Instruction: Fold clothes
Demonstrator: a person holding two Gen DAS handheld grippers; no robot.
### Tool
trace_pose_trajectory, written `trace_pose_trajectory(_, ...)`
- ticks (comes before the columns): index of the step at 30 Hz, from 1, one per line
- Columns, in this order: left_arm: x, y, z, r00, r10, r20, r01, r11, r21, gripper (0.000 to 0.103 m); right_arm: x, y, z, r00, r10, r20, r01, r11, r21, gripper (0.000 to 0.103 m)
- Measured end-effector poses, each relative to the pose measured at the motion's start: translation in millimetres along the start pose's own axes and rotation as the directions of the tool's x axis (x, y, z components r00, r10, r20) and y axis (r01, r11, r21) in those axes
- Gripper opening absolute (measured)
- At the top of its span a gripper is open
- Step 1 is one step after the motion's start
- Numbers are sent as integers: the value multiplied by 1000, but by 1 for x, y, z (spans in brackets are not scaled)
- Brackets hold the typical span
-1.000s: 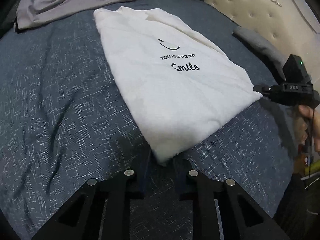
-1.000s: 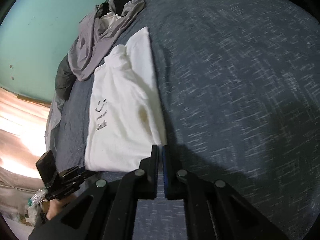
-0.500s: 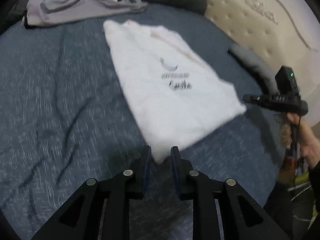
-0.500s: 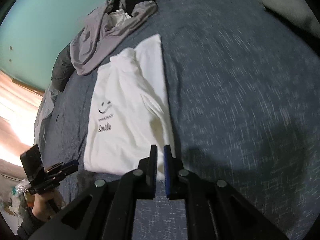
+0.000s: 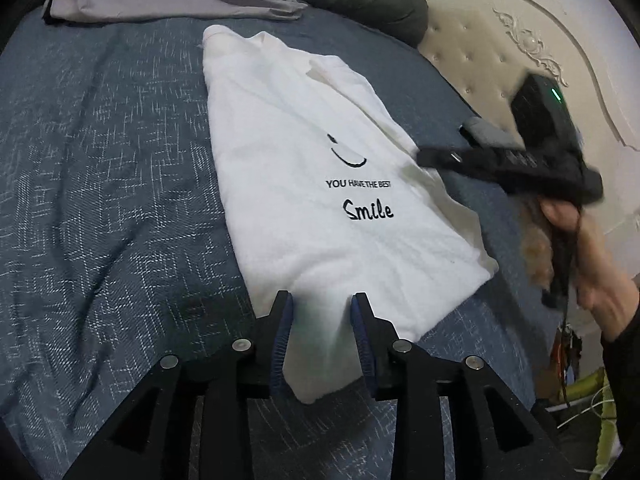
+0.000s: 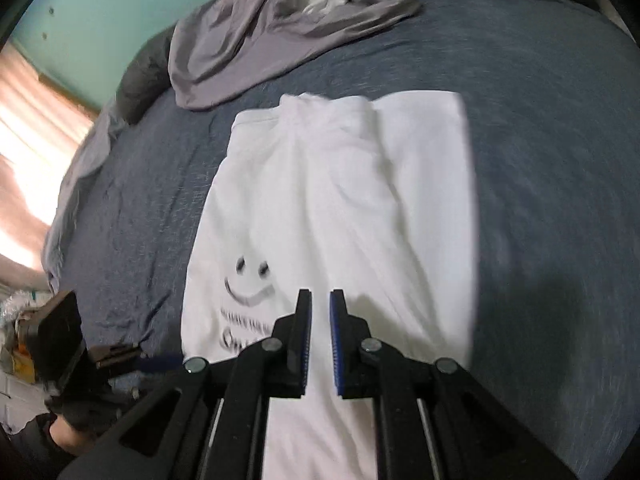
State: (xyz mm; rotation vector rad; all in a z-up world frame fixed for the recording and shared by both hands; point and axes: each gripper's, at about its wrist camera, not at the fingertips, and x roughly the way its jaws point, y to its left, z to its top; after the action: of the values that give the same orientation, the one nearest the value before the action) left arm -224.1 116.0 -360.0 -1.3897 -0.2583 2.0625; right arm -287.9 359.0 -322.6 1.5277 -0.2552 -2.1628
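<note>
I find the white T-shirt (image 5: 320, 208) lying print-up on the blue bedspread (image 5: 100, 200), its sides apparently turned in so that it forms a long narrow panel. Its long axis runs from the near hem corner away to the collar end at the far left of the left wrist view.

My left gripper (image 5: 322, 336) has its jaws parted, straddling the near hem corner; whether the pads touch cloth I cannot tell. My right gripper (image 6: 320, 332) hovers over the shirt's right half beside the smile print, jaws slightly apart, with nothing between them.

The relation that matters: the hem end lies at the left jaws, the collar end directly ahead along the panel. The left gripper is nearer the hem; the right sits further up the body.

A loose grey garment (image 6: 280, 24) lies heaped at the far end of the bed, well apart from the shirt.
</note>
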Motion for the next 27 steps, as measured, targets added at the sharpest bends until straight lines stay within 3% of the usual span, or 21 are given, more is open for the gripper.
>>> trace_pose_trajectory(3,1,3,0,1000,-20,3,20,1000,-11,35,26,12,27,998,-19,-52,17,999,-48,8)
trace_pose_trajectory(6,3,4,1,1000,-30,6,30,999,-15,35,45,11,47,991,-112,-66,107,991,-81,8)
trace_pose_trajectory(8,3,4,1,999,-37,7,37,999,-13,36,39,3,59,989,-148,-16,147,987,-60,8)
trace_pose_trajectory(11,5,3,2,999,-39,5,39,999,1,36,20,-20,76,961,-267,68,269,963,-23,8)
trace_pose_trajectory(12,5,2,3,999,-37,5,37,999,8,36,14,-29,79,937,-340,79,342,940,-16,8)
trace_pose_trajectory(16,7,3,4,999,-47,4,47,999,2,36,-13,-59,80,909,-399,120,392,917,73,8)
trace_pose_trajectory(22,11,0,6,999,-47,7,47,999,2,37,-14,-62,82,941,-310,137,301,950,83,11)
trace_pose_trajectory(26,13,-1,8,999,-47,5,47,999,-1,40,-10,-65,85,955,-259,146,246,964,105,38)
trace_pose_trajectory(27,15,-1,8,999,-47,4,47,999,0,40,-8,-66,86,957,-249,149,234,966,113,39)
